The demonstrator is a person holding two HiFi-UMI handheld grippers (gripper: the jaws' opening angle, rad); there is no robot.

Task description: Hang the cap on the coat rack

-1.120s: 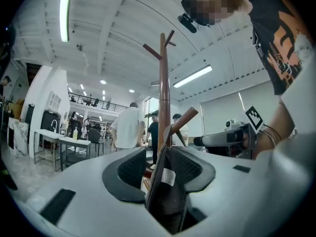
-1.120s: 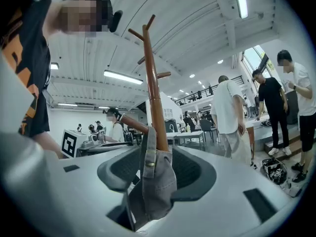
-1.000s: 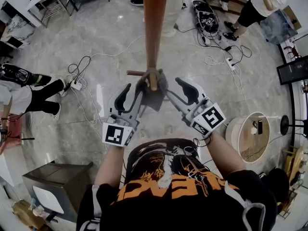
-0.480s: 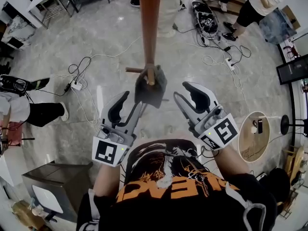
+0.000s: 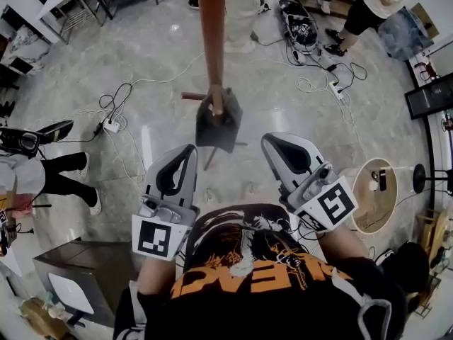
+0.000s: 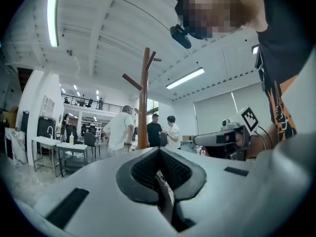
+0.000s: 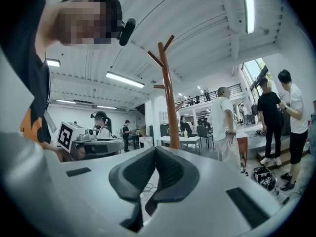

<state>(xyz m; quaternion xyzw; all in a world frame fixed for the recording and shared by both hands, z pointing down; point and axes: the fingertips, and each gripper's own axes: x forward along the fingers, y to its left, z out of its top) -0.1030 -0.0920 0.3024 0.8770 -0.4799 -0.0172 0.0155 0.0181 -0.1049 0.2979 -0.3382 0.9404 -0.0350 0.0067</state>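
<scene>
The dark grey cap [image 5: 216, 125] hangs on a low peg of the brown wooden coat rack [image 5: 211, 34], with no gripper touching it. My left gripper [image 5: 185, 151] sits below and left of the cap, drawn back toward my chest, jaws shut with nothing between them. My right gripper [image 5: 273, 142] is below and right of the cap, also shut and empty. In the left gripper view the pads [image 6: 158, 149] meet and the coat rack [image 6: 143, 102] stands beyond. In the right gripper view the pads [image 7: 154, 151] meet, with the coat rack [image 7: 170, 107] ahead.
Cables and power strips [image 5: 113, 125] trail over the grey floor around the rack's base. A round table [image 5: 373, 197] stands at the right and a grey cabinet [image 5: 85, 261] at the lower left. Several people stand around the room's edges.
Both grippers have let go of the cap, drawn back toward me and closed. The cap stays hanging on the peg.
</scene>
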